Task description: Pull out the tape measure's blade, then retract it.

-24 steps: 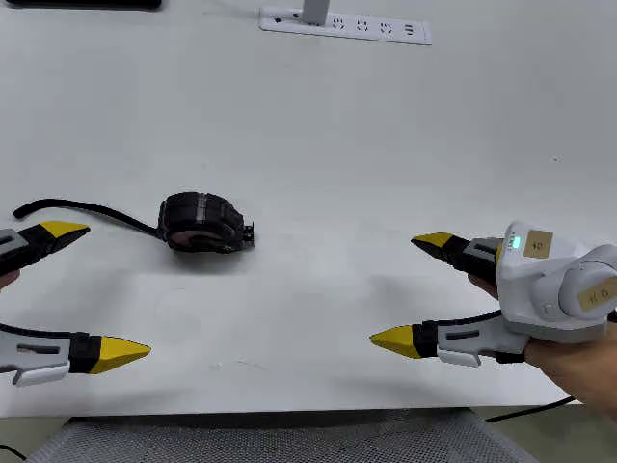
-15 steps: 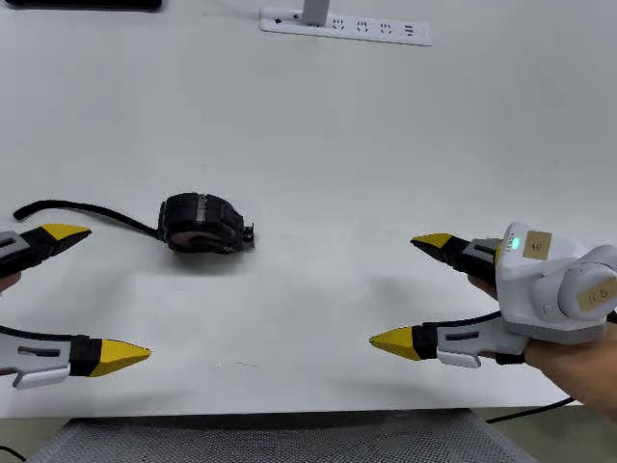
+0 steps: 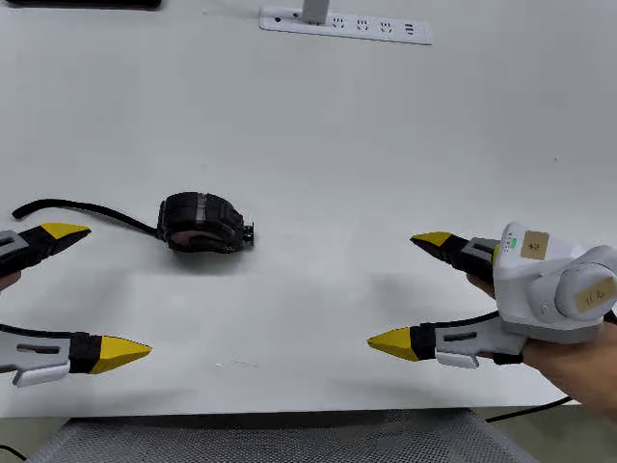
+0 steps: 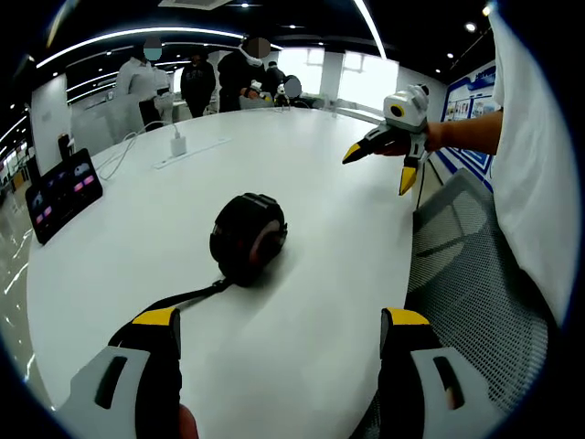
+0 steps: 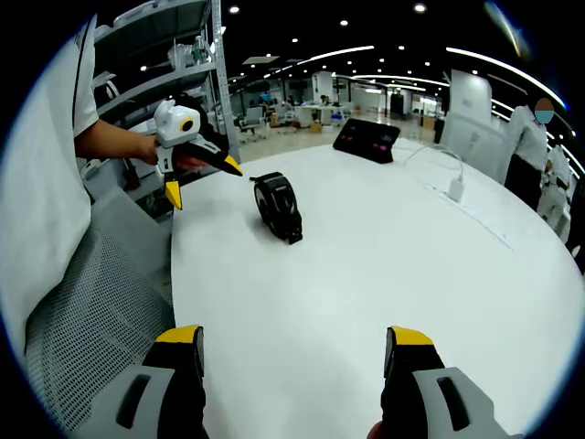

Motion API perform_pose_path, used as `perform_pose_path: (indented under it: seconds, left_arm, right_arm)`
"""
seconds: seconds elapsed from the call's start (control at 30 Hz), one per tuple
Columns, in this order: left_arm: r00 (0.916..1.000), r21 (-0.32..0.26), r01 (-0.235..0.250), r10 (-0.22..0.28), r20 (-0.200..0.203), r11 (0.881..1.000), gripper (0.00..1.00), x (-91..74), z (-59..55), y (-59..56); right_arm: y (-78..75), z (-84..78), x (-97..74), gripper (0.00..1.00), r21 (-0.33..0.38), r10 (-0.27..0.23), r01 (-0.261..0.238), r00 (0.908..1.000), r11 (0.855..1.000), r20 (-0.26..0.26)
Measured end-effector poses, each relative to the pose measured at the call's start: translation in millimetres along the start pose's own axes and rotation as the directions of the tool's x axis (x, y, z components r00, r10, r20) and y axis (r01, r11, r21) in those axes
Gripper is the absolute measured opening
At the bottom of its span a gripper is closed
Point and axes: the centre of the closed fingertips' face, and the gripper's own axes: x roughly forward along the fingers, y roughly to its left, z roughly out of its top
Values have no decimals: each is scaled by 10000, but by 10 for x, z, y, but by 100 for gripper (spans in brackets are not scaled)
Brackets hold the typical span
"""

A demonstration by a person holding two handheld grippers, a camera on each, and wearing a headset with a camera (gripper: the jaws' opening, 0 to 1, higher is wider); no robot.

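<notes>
The white worktop (image 3: 318,145) carries a power strip (image 3: 345,25) at its far edge. The black tape measure (image 3: 202,223) lies left of centre with its blade wound in and its strap (image 3: 77,207) trailing left. The left claw (image 3: 111,289) and right claw (image 3: 393,289) hover near the front edge, both spread wide and grasping nothing, well apart from it. The two gripper views add the room: a bright showroom with standing people (image 4: 210,78), a dark tablet (image 5: 368,139), shelves (image 5: 174,64) and a mesh chair (image 4: 466,265).
</notes>
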Motion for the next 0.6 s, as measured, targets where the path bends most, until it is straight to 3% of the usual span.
perform_pose_path:
  seconds: [0.6]
  left_arm:
    - [9996, 124, 265, -266, 87, 9996, 87, 76, 77, 19]
  right_arm:
    - [-53, 82, 87, 80, -113, 147, -146, 9998, 9998, 132]
